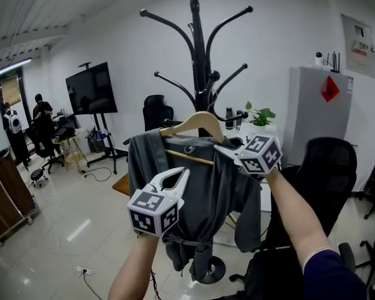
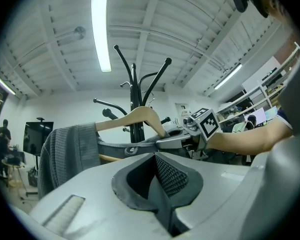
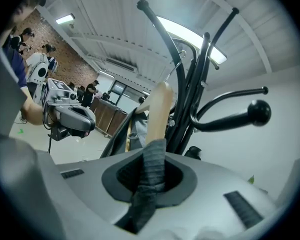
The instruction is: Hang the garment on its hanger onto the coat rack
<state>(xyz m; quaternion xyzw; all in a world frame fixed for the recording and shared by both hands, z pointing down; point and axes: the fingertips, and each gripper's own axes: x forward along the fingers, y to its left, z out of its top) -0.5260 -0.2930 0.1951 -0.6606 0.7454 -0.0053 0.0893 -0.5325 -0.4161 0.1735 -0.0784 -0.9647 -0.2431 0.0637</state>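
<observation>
At the far left of the head view a television (image 1: 90,89) stands on its wheeled stand, well behind the work. The bare left forearm (image 1: 134,267) rises from the bottom edge, angled up and slightly rightward. It carries the left gripper (image 1: 185,171) low in front of the garment (image 1: 206,186). In that gripper's own view its jaws lie together with nothing between them, the tips pointing up toward the cloth's front.

The grey garment hangs draped over a wooden hanger (image 1: 197,120), held up in the air in front of the black coat rack (image 1: 195,36). Its lower folds sag down to the level of the rack's base. The hanger's top sits close against the rack's pole. Whether its hook rests on one of the rack's arms cannot be made out from these angles.

The right gripper (image 1: 220,147) reaches in from the right at shoulder height of the garment, jaws pointing left. Its own view shows them clamped on a fold of grey fabric at the hanger's right end, the bare wood running on beyond. The right forearm (image 1: 294,211) stretches up diagonally from a dark blue sleeve (image 1: 331,274) at the lower right corner.
</observation>
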